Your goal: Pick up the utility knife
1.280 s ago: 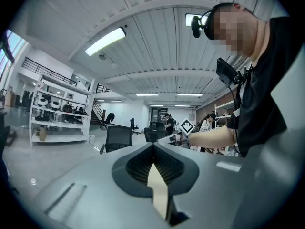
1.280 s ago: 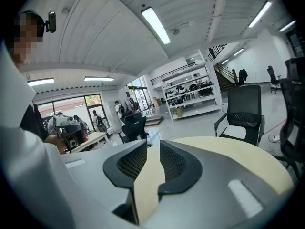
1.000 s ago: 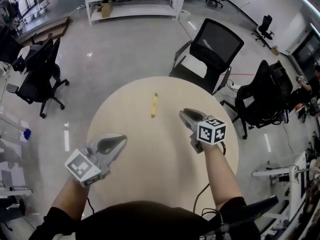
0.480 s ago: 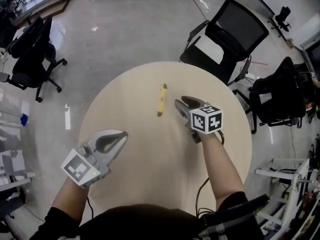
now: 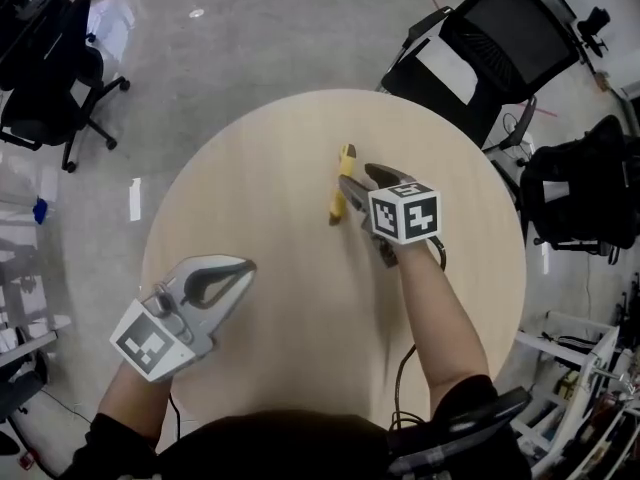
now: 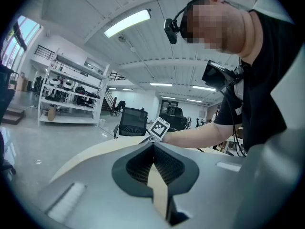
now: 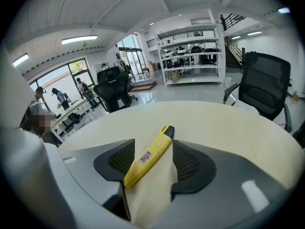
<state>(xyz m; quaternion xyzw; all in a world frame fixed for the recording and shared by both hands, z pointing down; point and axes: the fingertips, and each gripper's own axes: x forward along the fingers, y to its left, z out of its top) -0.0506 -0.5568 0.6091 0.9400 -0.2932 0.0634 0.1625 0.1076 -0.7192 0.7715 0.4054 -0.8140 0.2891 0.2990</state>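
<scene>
The yellow utility knife (image 5: 337, 206) lies flat on the round beige table (image 5: 250, 158), right of its centre. My right gripper (image 5: 355, 180) is down over it, pointing steeply at the tabletop. In the right gripper view the knife (image 7: 147, 157) lies slantwise between the two dark pads (image 7: 119, 162). Those jaws have just been opening; they stand wide and do not press on the knife. My left gripper (image 5: 245, 266) hovers over the table's near left part, apart from the knife. Its tips meet in the left gripper view (image 6: 153, 143), with nothing held.
Black office chairs stand round the table: one at the far right (image 5: 500, 28), one at the right (image 5: 585, 183), one at the far left (image 5: 50, 78). A cable (image 5: 400, 368) trails from my right arm. White shelving (image 7: 190, 56) stands beyond the table.
My right gripper has come forward and down to the knife, which now lies between its jaws. The left gripper has sunk a little toward the table and stays shut.
</scene>
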